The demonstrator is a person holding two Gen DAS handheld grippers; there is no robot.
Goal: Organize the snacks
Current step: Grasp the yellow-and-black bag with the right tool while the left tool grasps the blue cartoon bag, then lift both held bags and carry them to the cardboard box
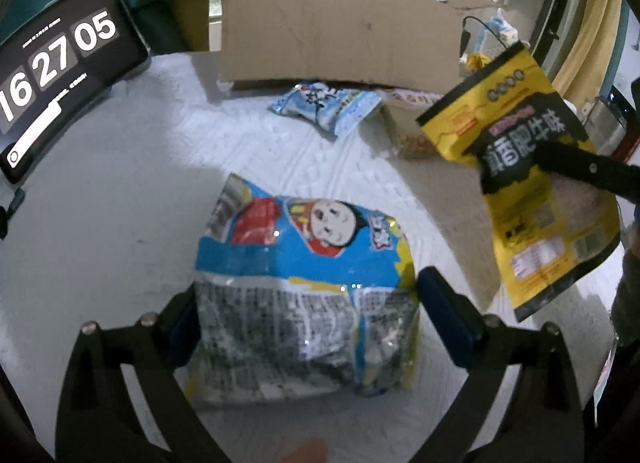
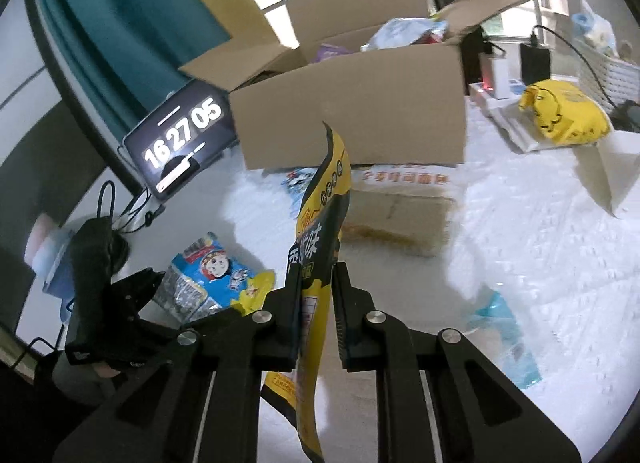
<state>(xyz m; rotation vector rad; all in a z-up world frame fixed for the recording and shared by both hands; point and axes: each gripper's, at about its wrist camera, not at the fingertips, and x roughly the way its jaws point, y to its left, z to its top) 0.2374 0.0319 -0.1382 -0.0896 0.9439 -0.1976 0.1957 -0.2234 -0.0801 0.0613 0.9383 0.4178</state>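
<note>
A blue snack bag with a cartoon child (image 1: 308, 287) lies on the white tablecloth between the wide-open jaws of my left gripper (image 1: 308, 303); the fingers flank its sides. It also shows in the right wrist view (image 2: 212, 275). My right gripper (image 2: 316, 287) is shut on a yellow-and-black snack pouch (image 2: 324, 223) and holds it upright in the air; the pouch shows at the right of the left wrist view (image 1: 528, 167). An open cardboard box (image 2: 352, 119) with snacks inside stands behind, and shows in the left wrist view too (image 1: 340, 23).
A tablet clock (image 1: 60, 63) leans at the back left. A light-blue snack pack (image 1: 328, 103) and a flat carton (image 2: 400, 219) lie in front of the box. A yellow bag (image 2: 564, 111) and chargers sit at the far right.
</note>
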